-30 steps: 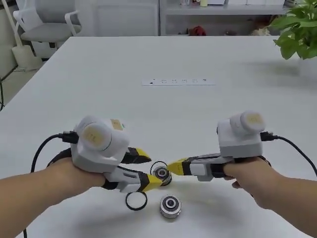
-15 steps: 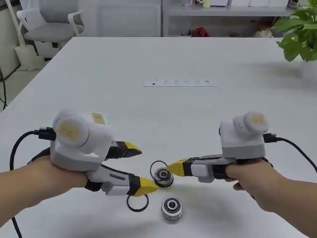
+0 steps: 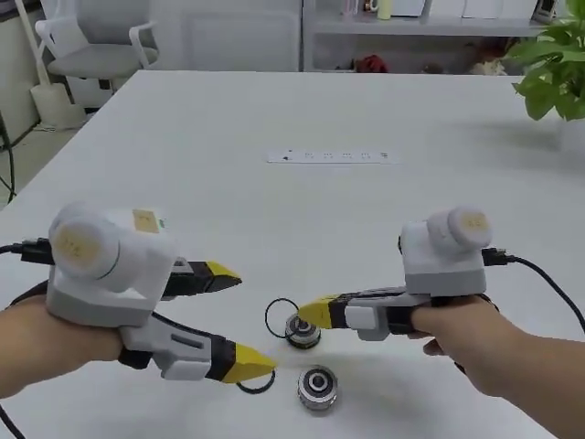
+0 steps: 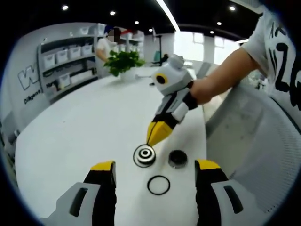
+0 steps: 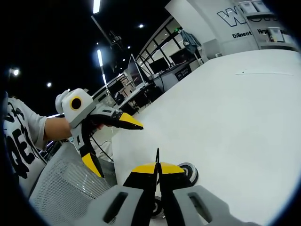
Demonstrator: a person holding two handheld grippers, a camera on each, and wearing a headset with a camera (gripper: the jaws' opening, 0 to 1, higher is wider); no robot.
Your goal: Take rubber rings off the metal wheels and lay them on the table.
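1. Ring (image 3: 268, 316) is pinched by R gripper (image 3: 311, 313), whose jaws are pressed together on it. In the right gripper view it shows as a thin black line sticking up betw. the yellow tips.
2. In the head view we see that ring as a loop standing just left of a wheel (image 3: 303, 332) and touching it. We can't tell whether it's fully off the wheel.
3. 2nd wheel (image 3: 317, 384) sits on the table (image 3: 292, 210) near the 1st and closer to us, w/ its metal rim showing.
4. Loose ring (image 4: 158, 185) lies flat on the table just beside the 2nd wheel. In the head view the lower tip of L gripper (image 3: 233, 317) covers part of it.
5. L gripper is held left of the wheels, jaws spread wide, apart from both wheels.
6. We see a power strip (image 3: 334, 156) mid-table, well beyond the work, and a plant (image 3: 553, 73) at the far right corner.
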